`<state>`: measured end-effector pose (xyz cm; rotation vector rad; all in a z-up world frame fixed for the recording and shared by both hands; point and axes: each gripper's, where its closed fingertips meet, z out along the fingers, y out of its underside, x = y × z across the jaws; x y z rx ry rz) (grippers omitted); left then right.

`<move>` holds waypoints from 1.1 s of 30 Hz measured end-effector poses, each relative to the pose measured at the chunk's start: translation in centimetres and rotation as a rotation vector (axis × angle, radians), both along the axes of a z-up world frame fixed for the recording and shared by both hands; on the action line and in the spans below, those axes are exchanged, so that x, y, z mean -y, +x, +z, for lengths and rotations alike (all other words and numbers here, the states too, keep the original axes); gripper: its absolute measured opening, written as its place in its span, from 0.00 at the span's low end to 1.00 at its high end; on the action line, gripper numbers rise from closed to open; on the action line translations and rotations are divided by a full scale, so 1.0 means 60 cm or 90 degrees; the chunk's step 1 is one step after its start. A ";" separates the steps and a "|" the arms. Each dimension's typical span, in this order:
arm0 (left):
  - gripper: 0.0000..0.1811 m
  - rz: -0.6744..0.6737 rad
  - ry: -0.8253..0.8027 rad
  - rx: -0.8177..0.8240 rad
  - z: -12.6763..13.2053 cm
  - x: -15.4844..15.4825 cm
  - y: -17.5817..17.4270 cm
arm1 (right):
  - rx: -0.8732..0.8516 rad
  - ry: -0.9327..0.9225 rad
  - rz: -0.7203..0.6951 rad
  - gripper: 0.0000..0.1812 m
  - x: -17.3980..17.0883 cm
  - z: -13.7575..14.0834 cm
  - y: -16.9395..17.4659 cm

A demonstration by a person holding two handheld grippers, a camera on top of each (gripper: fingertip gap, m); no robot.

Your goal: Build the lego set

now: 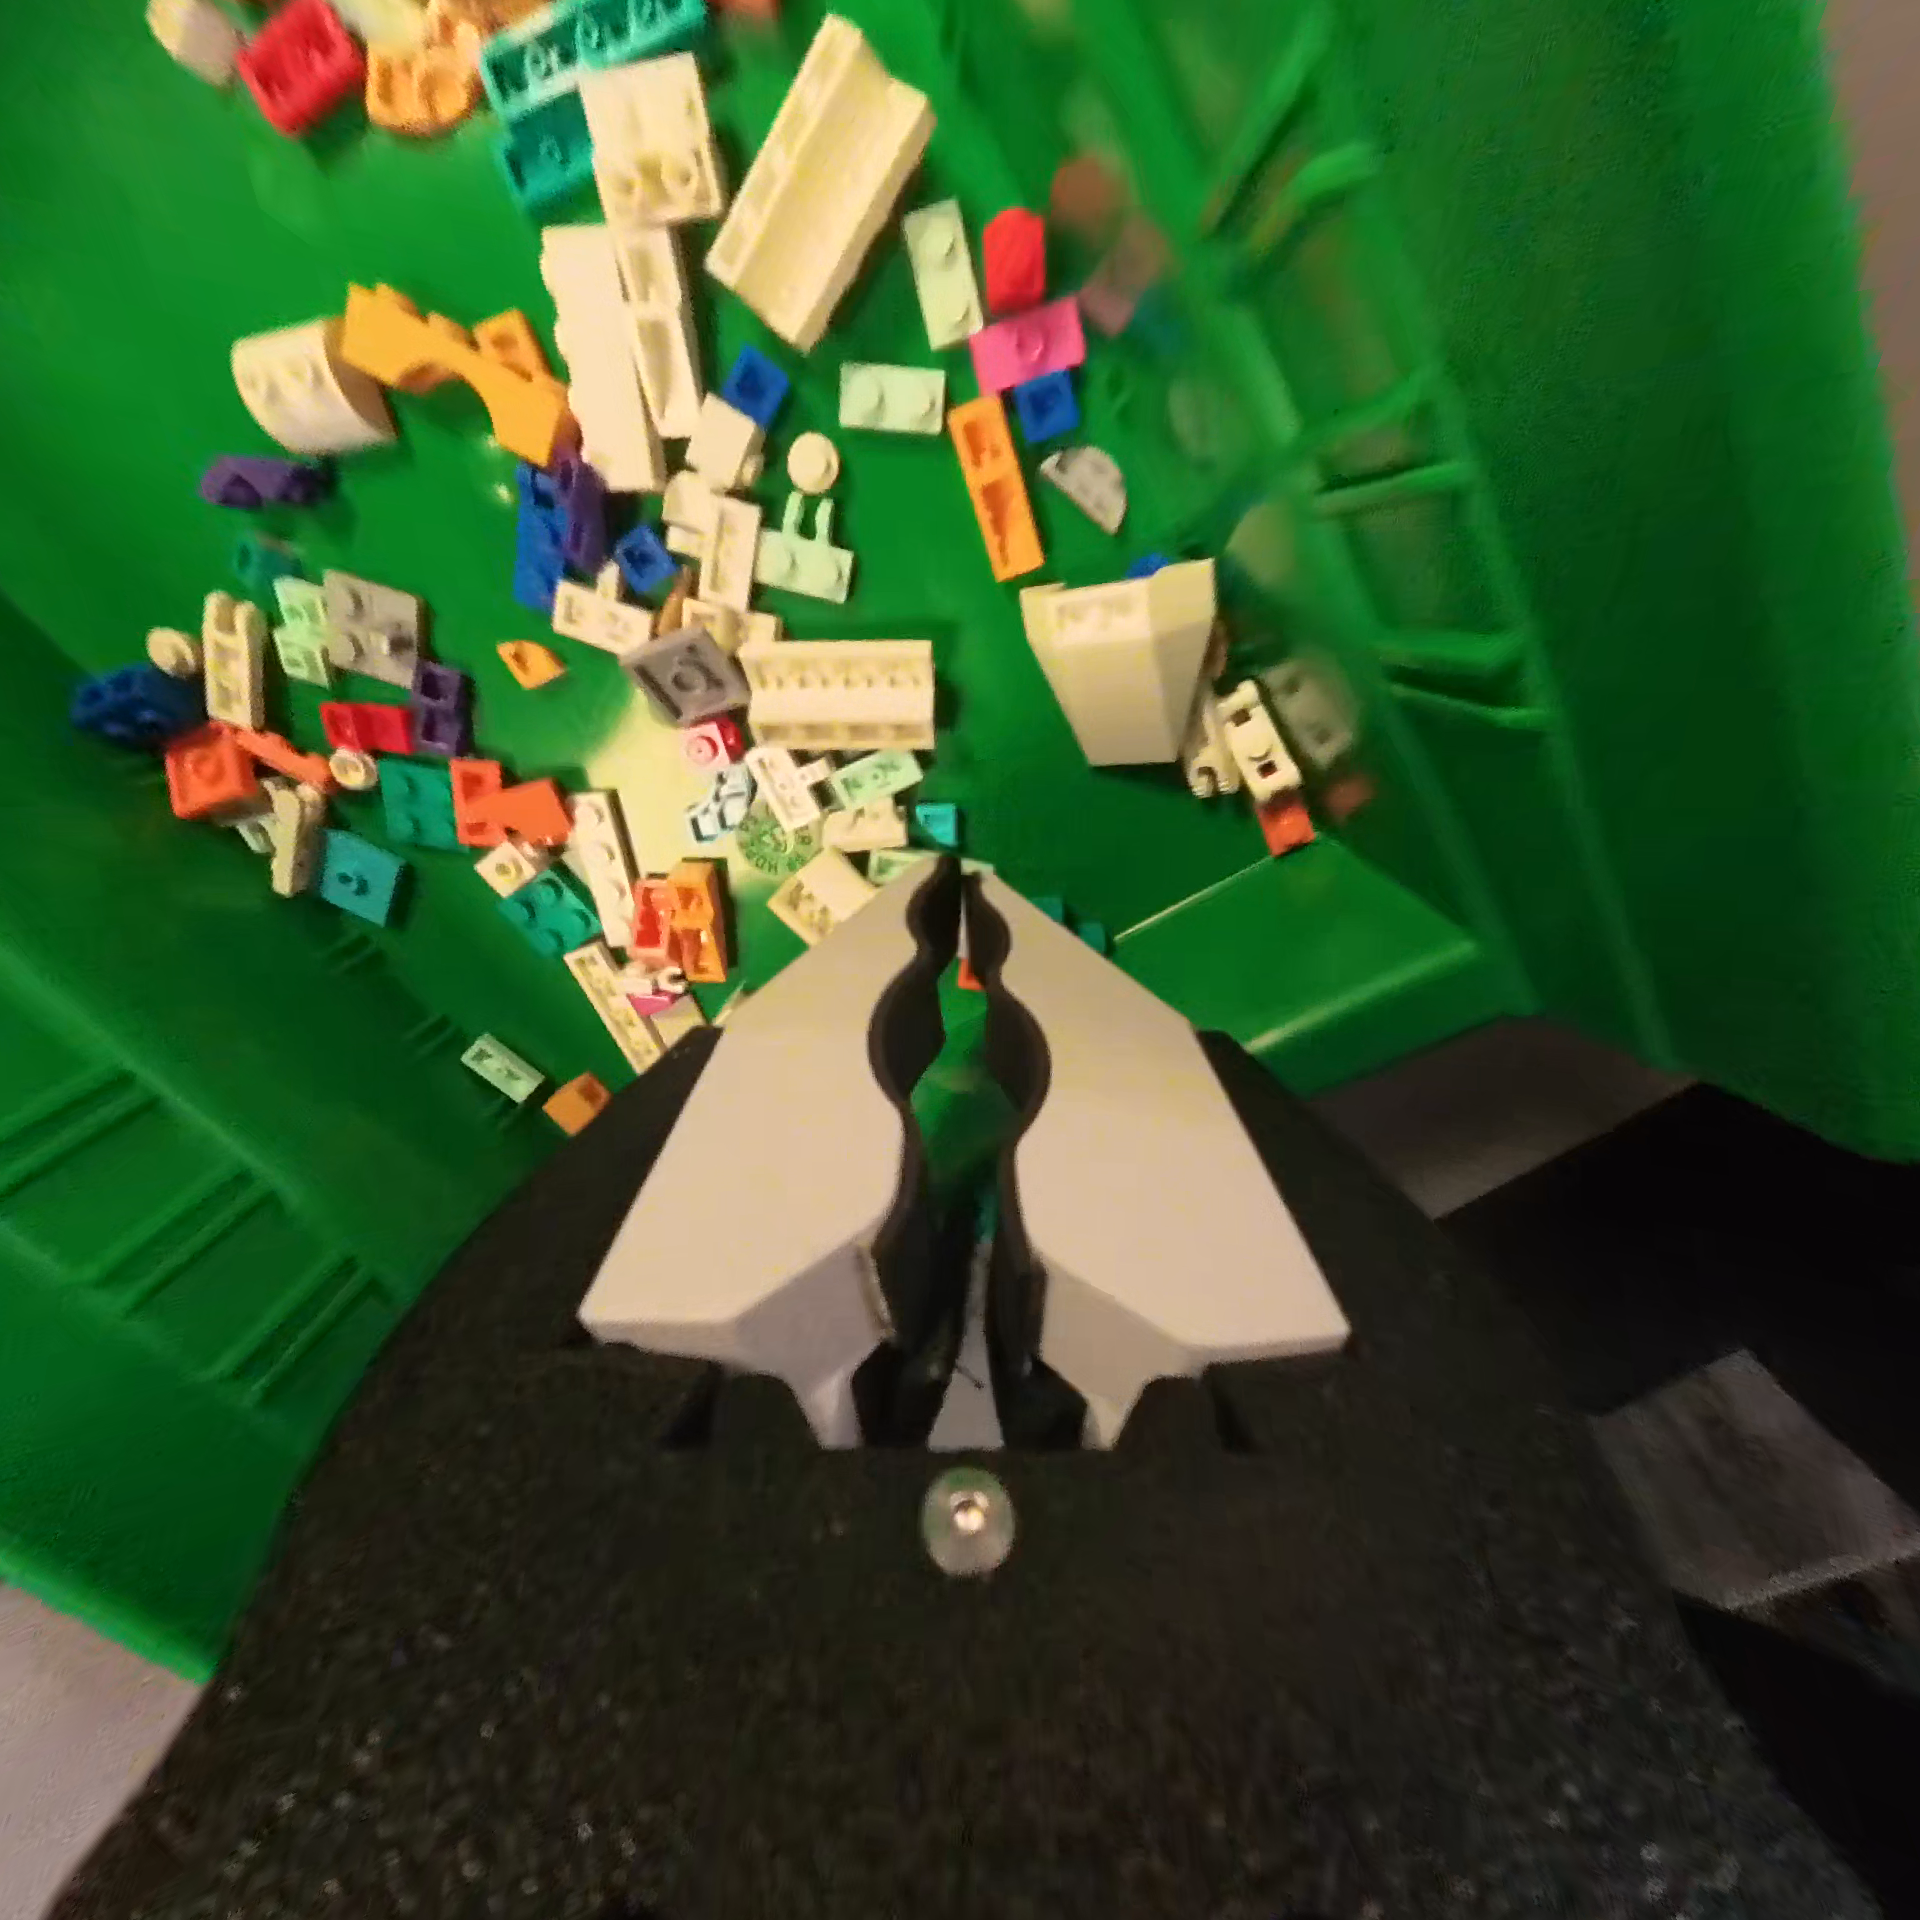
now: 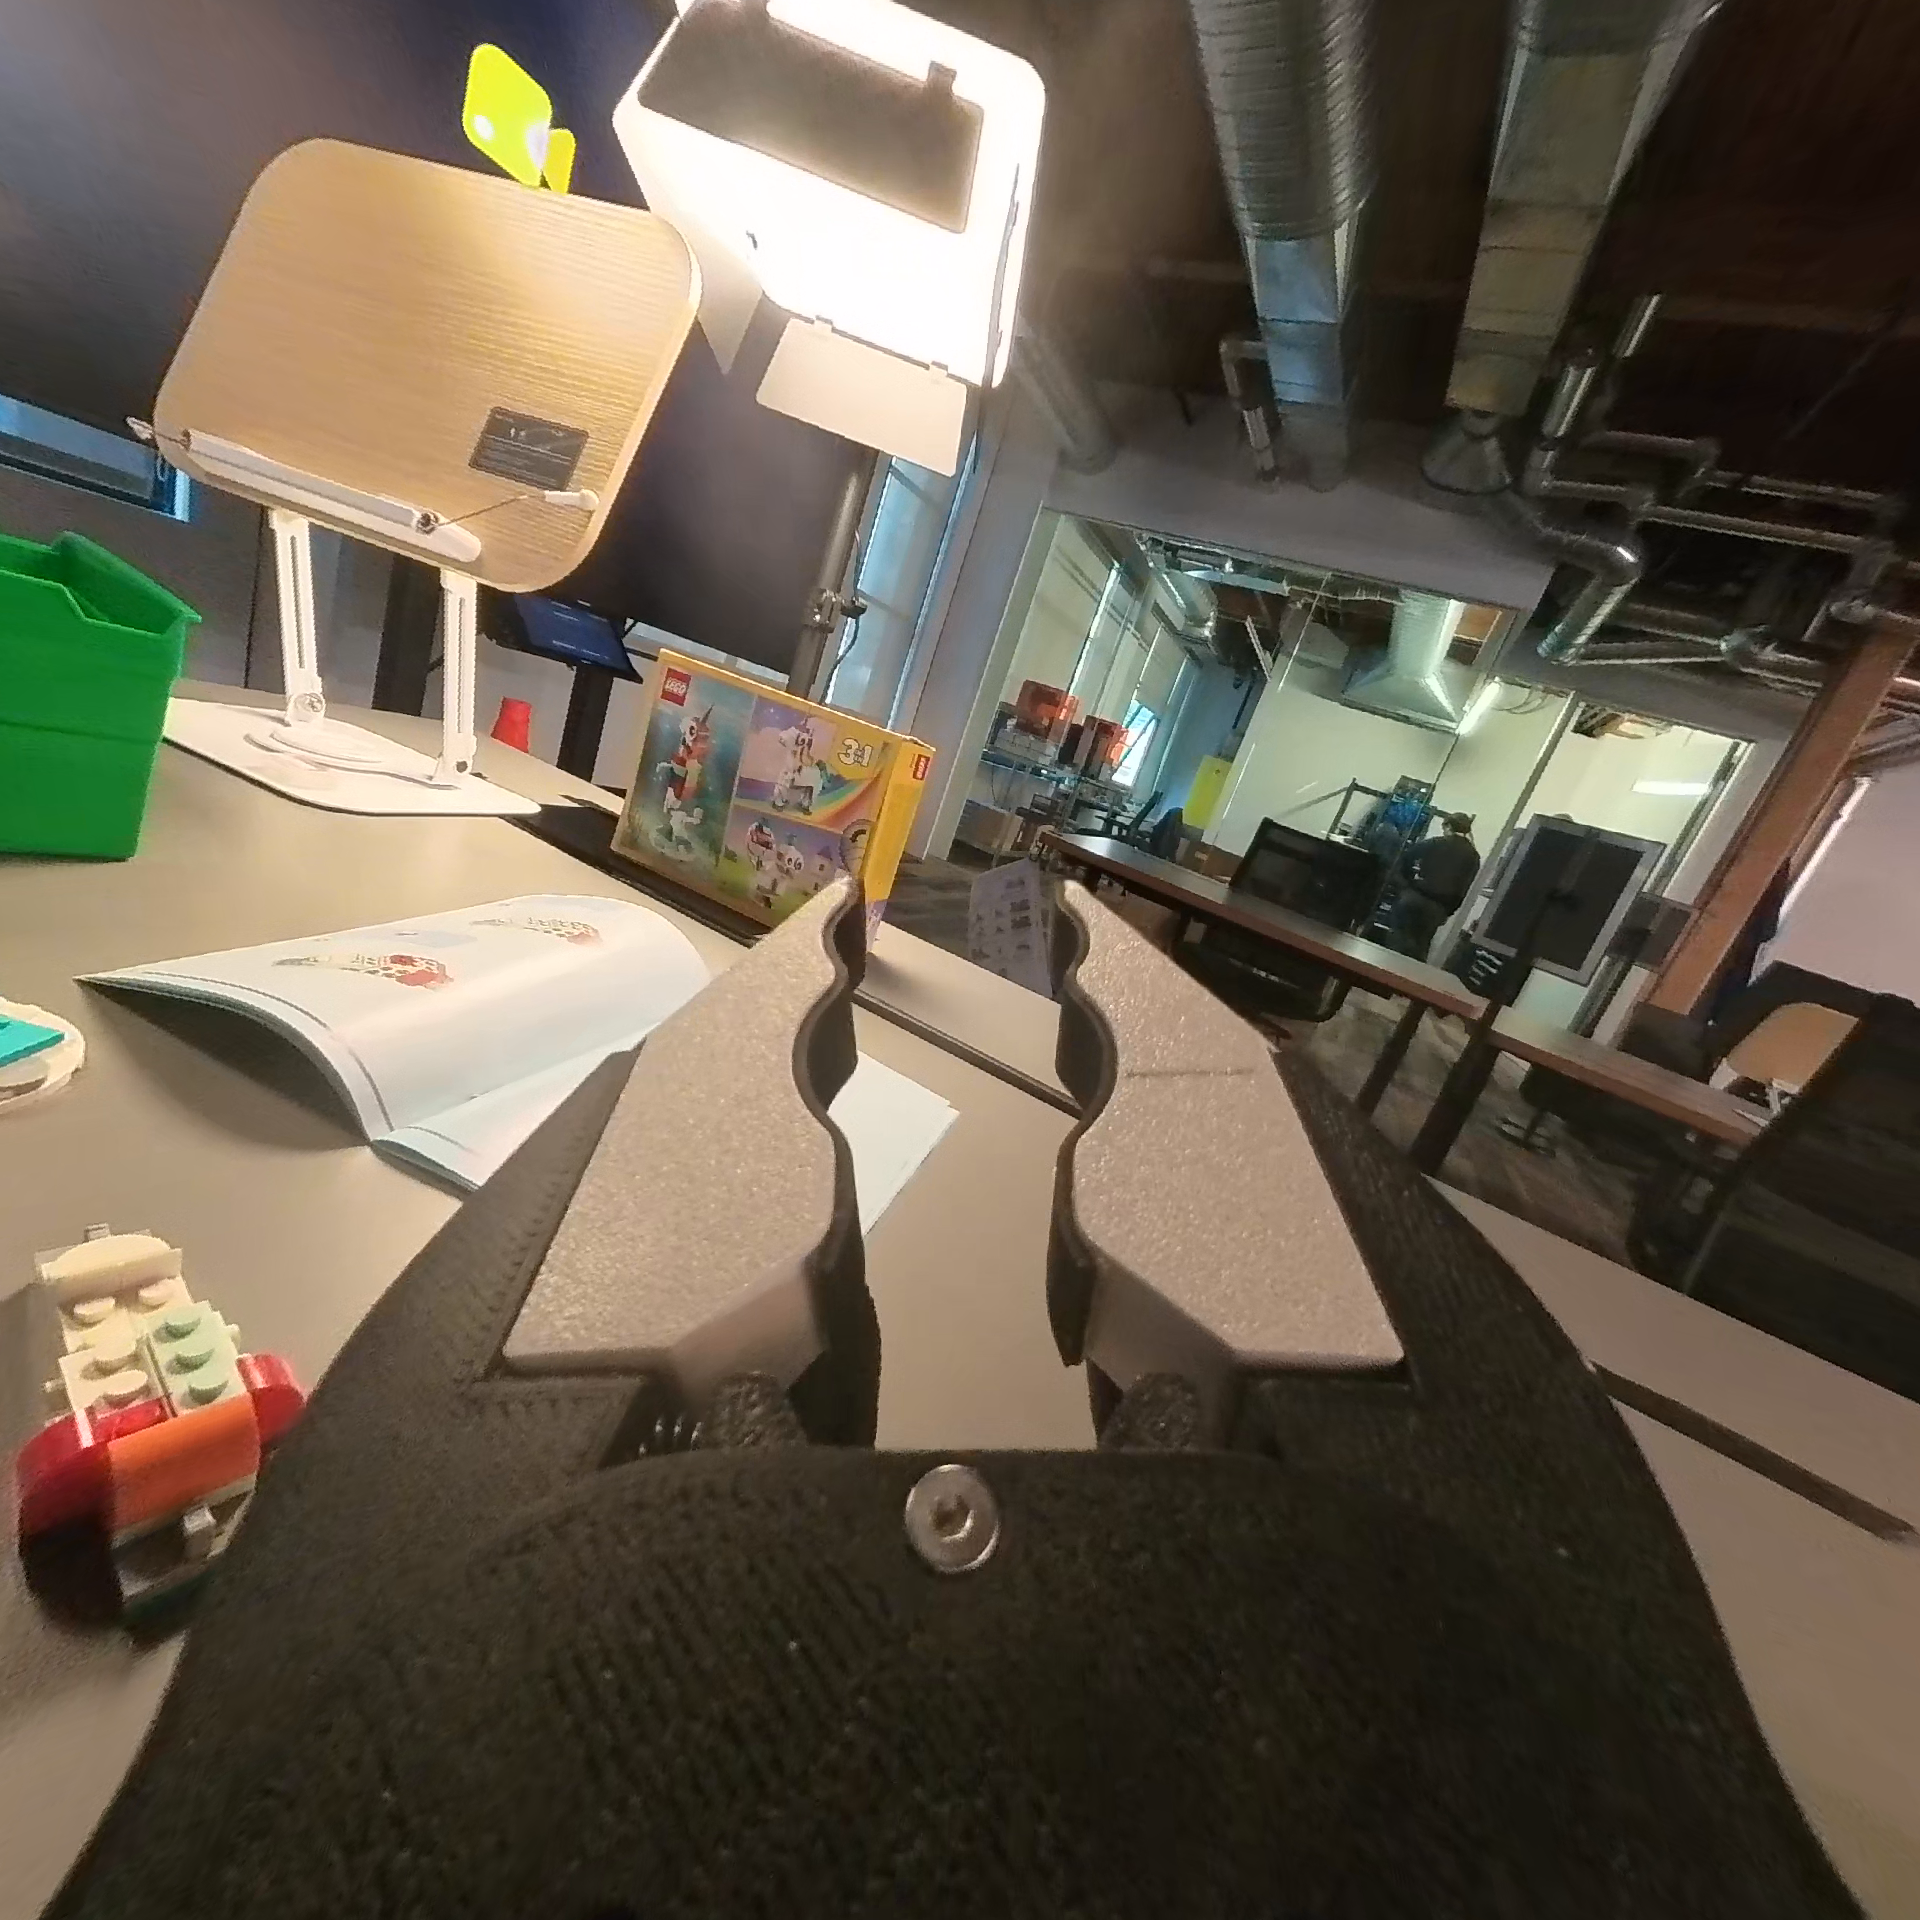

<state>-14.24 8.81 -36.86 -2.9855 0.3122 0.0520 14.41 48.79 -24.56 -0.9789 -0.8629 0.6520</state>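
In the left wrist view, my left gripper (image 1: 956,878) hangs over a green bin (image 1: 1351,935) full of loose lego pieces. Its jaws are shut, and I see nothing held between the tips. The tips are just above small white and teal pieces near a white slotted brick (image 1: 840,691) and a large white wedge piece (image 1: 1127,665). In the right wrist view, my right gripper (image 2: 958,899) is open and empty, held above the grey table (image 2: 260,1247). A partly built model (image 2: 135,1423) of red, orange, white and pale green bricks lies at its lower left.
An open instruction booklet (image 2: 416,997) lies on the table ahead of the right gripper. The lego box (image 2: 769,800) stands behind it. The green bin (image 2: 73,696) sits at the left, with a wooden book stand (image 2: 416,343) and a bright lamp (image 2: 852,177) behind. A teal piece (image 2: 31,1039) is at the left edge. From my left tips it is roughly 4 cm to the white slotted brick (image 1: 840,691); from my right, 45 cm.
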 end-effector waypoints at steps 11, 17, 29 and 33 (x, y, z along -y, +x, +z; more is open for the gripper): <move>0.00 0.026 -0.003 0.067 0.015 -0.005 0.004 | 0.014 -0.009 0.002 0.18 -0.003 -0.007 -0.007; 0.02 -0.015 -0.051 0.097 0.013 0.004 0.015 | 0.017 -0.007 0.004 0.17 -0.002 -0.008 -0.009; 0.19 0.023 -0.077 0.071 -0.008 0.006 0.000 | 0.021 -0.005 0.006 0.17 -0.001 -0.009 -0.011; 0.22 0.042 -0.075 0.063 -0.012 0.006 -0.005 | 0.021 -0.004 0.006 0.17 -0.001 -0.009 -0.011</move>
